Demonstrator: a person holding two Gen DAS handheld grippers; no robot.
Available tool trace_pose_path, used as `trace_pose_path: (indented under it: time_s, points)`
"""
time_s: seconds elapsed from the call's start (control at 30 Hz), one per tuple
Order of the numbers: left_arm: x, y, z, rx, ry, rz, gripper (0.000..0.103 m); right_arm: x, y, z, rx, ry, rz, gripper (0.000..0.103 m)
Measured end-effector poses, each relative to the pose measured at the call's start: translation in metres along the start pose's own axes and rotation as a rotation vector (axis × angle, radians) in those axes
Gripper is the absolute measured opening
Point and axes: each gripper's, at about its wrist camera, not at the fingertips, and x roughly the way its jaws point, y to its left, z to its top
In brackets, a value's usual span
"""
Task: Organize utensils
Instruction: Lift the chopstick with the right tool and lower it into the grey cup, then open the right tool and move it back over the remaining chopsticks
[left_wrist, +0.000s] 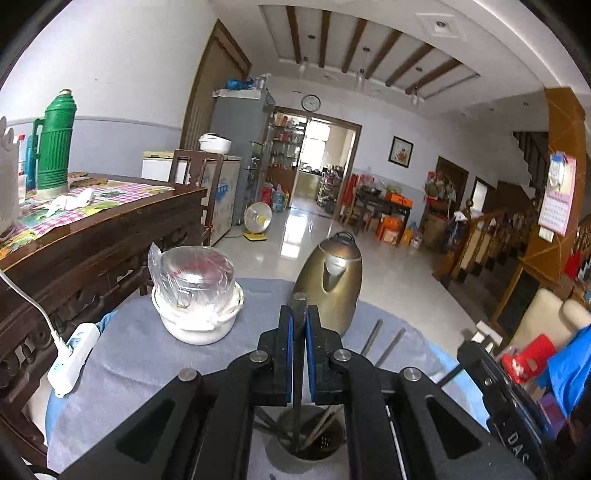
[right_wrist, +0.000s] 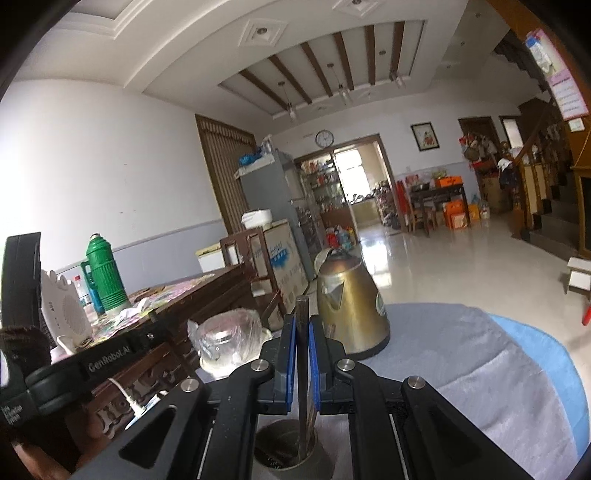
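The task is judged to be well under way: a dark chopstick (left_wrist: 298, 332) is clamped upright between the pads of the left gripper (left_wrist: 299, 354) and another chopstick (right_wrist: 303, 350) in the right gripper (right_wrist: 303, 362), each lower end reaching into the metal utensil holder (left_wrist: 314, 452) on the grey cloth (left_wrist: 147, 354). A few utensils, seemingly more chopsticks, already stand in the holder, while two sticks (left_wrist: 380, 341) lie on the cloth beside the brass kettle (left_wrist: 332, 277), yet to be collected. A plastic-wrapped steel pot (left_wrist: 195, 277) is seated in a white bowl (left_wrist: 199, 325); its contents cannot be seen.

Bronze kettle (left_wrist: 334, 280); green thermos (left_wrist: 55, 144)
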Motion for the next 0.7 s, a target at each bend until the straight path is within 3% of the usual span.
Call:
trace_pose_path:
  time_s: [0.17,0.2,0.27,0.3,0.33,0.37,0.5,0.57,0.63,0.7]
  points:
    - [-0.014,-0.002,-0.003,0.034,0.015,-0.003,0.008,0.004,-0.009,0.000,0.062,0.069,0.031,0.010]
    - [-0.020,-0.003,-0.003,0.046,0.014,-0.002,0.013,0.002,-0.011,0.000,0.074,0.077,0.033,0.013]
    - [-0.031,-0.002,-0.004,0.058,0.009,0.006,0.029,-0.003,-0.017,0.000,0.102,0.086,0.047,0.026]
    - [-0.037,-0.001,-0.003,0.062,0.000,0.010,0.036,-0.006,-0.021,0.000,0.121,0.086,0.057,0.038]
    - [-0.043,0.000,-0.004,0.066,-0.009,0.012,0.038,-0.010,-0.025,0.001,0.138,0.080,0.064,0.056]
    - [-0.048,0.000,-0.004,0.069,-0.014,0.014,0.038,-0.016,-0.029,0.002,0.156,0.063,0.073,0.061]
    - [-0.071,0.004,-0.011,0.093,-0.018,0.036,0.050,-0.041,-0.038,0.005,0.177,-0.005,0.070,0.061]
    - [-0.081,0.005,-0.017,0.112,-0.015,0.049,0.052,-0.047,-0.043,0.006,0.201,-0.017,0.066,0.061]
    - [-0.087,0.005,-0.024,0.123,0.004,0.050,0.064,-0.054,-0.049,0.005,0.224,-0.019,0.063,0.061]
    - [-0.093,0.004,-0.034,0.141,0.030,0.056,0.066,-0.060,-0.055,0.002,0.231,-0.016,0.045,0.061]
